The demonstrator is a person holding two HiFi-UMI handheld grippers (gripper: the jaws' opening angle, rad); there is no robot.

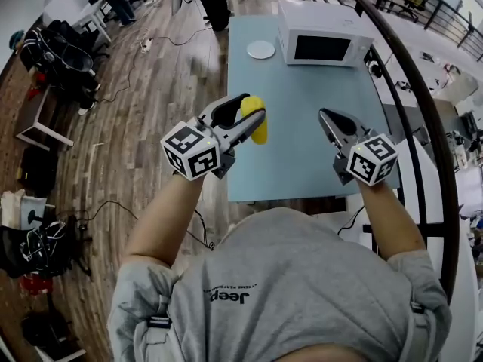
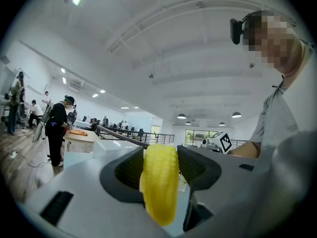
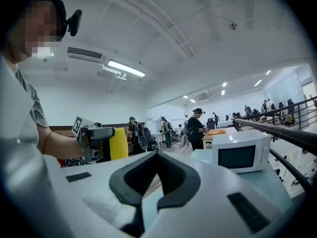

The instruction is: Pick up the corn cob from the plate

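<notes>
A yellow corn cob (image 1: pixel 259 132) hangs upright in my left gripper (image 1: pixel 253 109), above the near part of the light blue table (image 1: pixel 302 157). In the left gripper view the jaws press on both sides of the corn cob (image 2: pixel 160 187). The white plate (image 1: pixel 261 49) lies bare at the table's far end, well beyond the cob. My right gripper (image 1: pixel 324 115) hovers to the right at about the same height, its jaws shut with nothing between them. In the right gripper view its tips (image 3: pixel 157 154) meet, and the corn cob (image 3: pixel 119 144) shows to the left.
A white microwave (image 1: pixel 324 42) stands at the table's far right, next to the plate, and also shows as the microwave (image 3: pixel 241 155) in the right gripper view. A curved railing (image 1: pixel 423 104) runs along the right. Wooden floor with cables and bags lies left. People work at desks further off.
</notes>
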